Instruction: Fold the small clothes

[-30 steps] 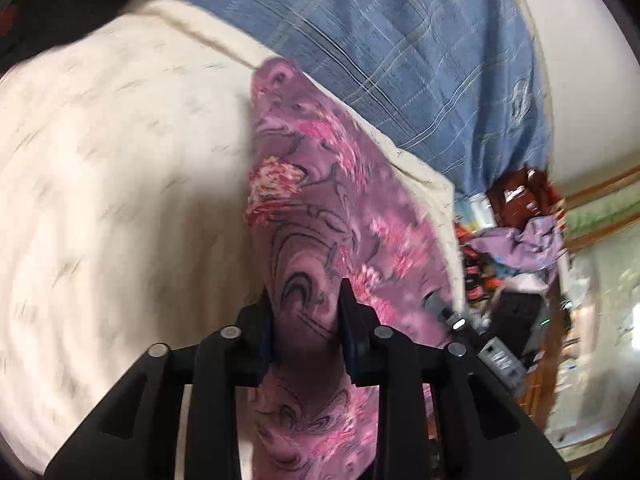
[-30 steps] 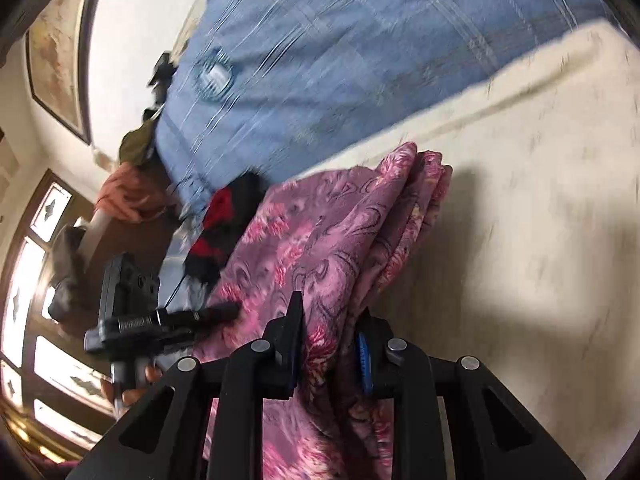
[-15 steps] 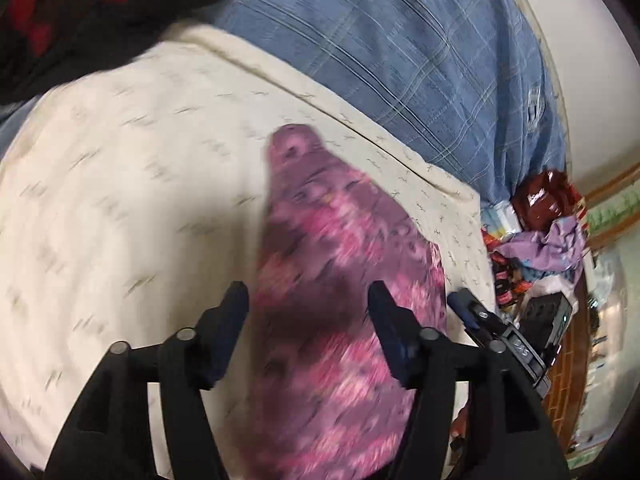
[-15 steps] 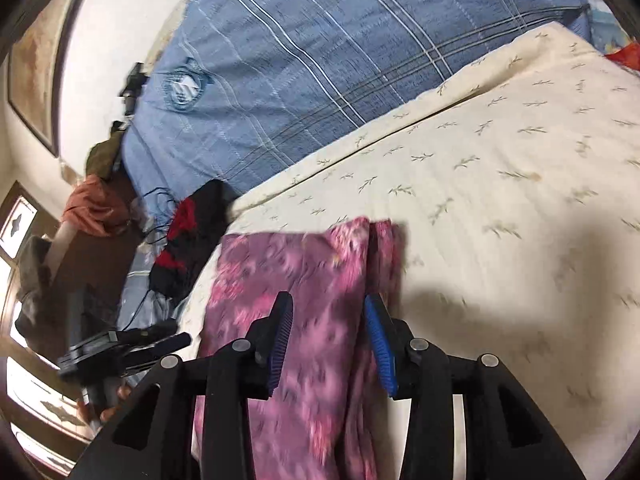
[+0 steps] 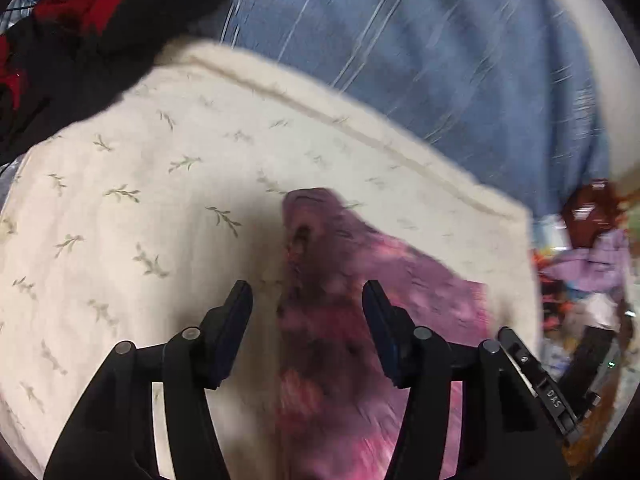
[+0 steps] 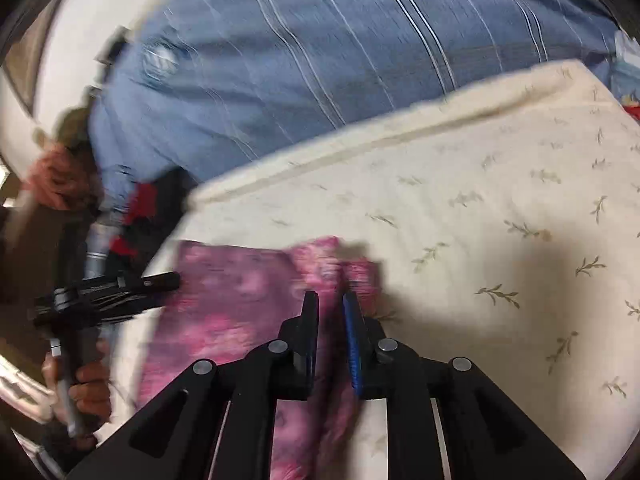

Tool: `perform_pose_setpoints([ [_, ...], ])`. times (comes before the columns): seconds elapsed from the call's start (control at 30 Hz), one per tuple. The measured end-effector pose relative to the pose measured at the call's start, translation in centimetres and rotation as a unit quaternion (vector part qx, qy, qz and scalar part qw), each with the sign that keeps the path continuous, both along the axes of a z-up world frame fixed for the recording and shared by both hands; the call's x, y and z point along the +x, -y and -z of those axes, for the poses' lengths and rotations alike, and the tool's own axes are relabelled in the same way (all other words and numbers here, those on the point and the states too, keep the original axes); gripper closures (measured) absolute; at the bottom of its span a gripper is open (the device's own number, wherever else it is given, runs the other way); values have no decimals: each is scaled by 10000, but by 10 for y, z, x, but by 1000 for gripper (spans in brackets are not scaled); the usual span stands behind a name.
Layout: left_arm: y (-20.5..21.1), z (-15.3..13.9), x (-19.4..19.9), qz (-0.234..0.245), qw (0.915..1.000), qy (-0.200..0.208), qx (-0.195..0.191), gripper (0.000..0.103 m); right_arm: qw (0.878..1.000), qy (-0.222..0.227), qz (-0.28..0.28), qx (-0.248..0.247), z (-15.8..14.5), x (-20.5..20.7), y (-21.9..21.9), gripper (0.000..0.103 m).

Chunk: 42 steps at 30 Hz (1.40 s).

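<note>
A folded purple-pink floral garment lies on a cream cloth with a leaf print. My left gripper is open above its left edge, jaws wide apart and holding nothing. In the right wrist view the garment lies at the lower left. My right gripper has its jaws nearly together over the garment's bunched right edge; fabric shows between them, but motion blur hides whether they pinch it. The left gripper shows at the left, held in a hand.
A blue striped bedsheet lies beyond the cream cloth. A black and red garment sits at the far left corner. Clutter and clothes stand off the bed at the right.
Both grippers let go of the garment, which now lies flat. They pulled back. The left jaws opened wide. The right jaws opened, then narrowed again.
</note>
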<state>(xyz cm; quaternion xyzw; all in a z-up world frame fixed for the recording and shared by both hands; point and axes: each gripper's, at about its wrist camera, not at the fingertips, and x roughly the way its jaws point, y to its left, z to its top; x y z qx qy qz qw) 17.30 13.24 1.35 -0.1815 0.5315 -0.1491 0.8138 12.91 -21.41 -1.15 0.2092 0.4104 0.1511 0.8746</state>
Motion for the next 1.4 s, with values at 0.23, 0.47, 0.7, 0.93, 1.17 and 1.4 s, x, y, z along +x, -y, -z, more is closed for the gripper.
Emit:
perform_pose_setpoints([
  [0.23,41,23,-58,834,9913,224,994,40,9960,-37,-715,-537,23,-28,-41,80],
  [0.47,19,5,-77,766,9952,185,576,43,9985,91,-514,151,5,-61,-22,74],
  [0.7,41,31,-139,1191,9819,504,1382,28,9964,-84,-824,-179,31,-112,-30,75],
  [0.93,17,6,-164,800,9840,723,1417,19,9986,-60,-234,-474,8,-135,-18,54],
  [1.17,37,2,-221,930,9638,1187,2197,18,9797,-52,297,-1982,-15,-178,-31,13],
  [1.4,42,-5,-249,850,9492,1592,2579,18,9592,-441,371,-2768,-15,-196,-47,3],
])
